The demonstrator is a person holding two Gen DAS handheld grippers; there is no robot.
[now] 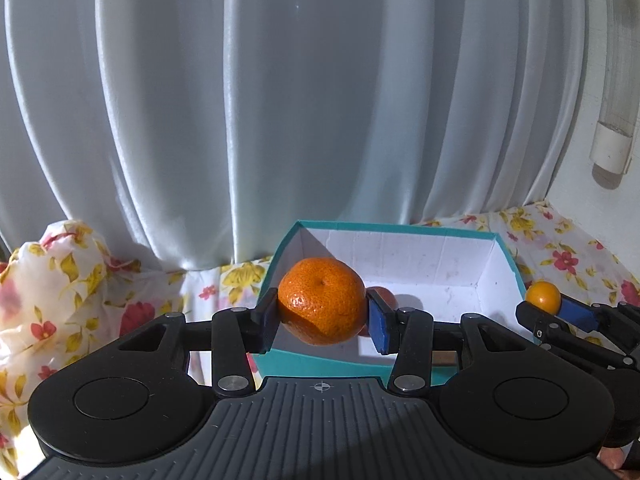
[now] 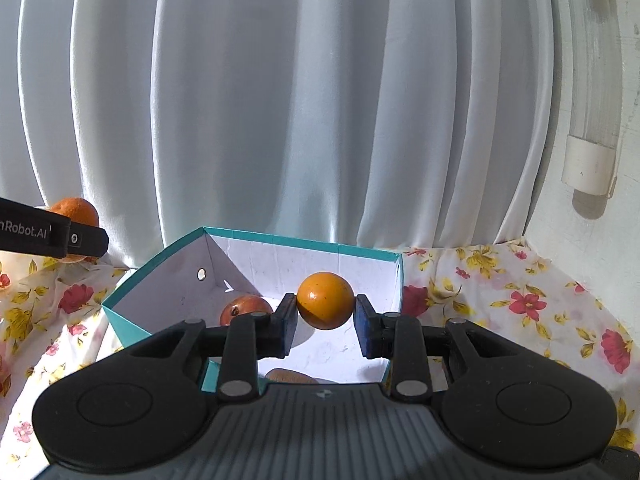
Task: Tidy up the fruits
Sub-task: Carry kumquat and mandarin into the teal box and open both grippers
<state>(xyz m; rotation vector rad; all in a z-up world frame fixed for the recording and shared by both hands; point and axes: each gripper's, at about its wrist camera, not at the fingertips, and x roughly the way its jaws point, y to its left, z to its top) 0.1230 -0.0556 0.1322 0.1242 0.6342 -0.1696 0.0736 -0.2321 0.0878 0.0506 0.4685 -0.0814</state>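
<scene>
the left claw [image 1: 323, 322] is clamped on a rough-skinned mandarin [image 1: 322, 301], one blue pad pressed to each side, and holds it in the air over the near left corner of an open box [image 1: 404, 252] that is teal outside and white inside. the right claw [image 2: 325, 320] grips a smaller, smooth orange fruit [image 2: 325, 300] between its pads and holds it above the inside of the same box, toward the right wall. in the left wrist view the right claw shows at the far right, just past the box's right edge, with the small fruit pinched at its tip. in the right wrist view the left claw's finger crosses the left edge with the mandarin behind it. inside the box a reddish fruit [image 2: 244, 309] lies on the floor near the left wall, and a brown one [image 2: 290, 376] sits by the near wall, mostly hidden behind the claw body. the box stands on a counter covered with a floral cloth [image 2: 520, 304], close to a pale pleated curtain [image 1: 280, 100] behind it. a clear tube holder [image 2: 592, 120] hangs on the wall at the right.
</scene>
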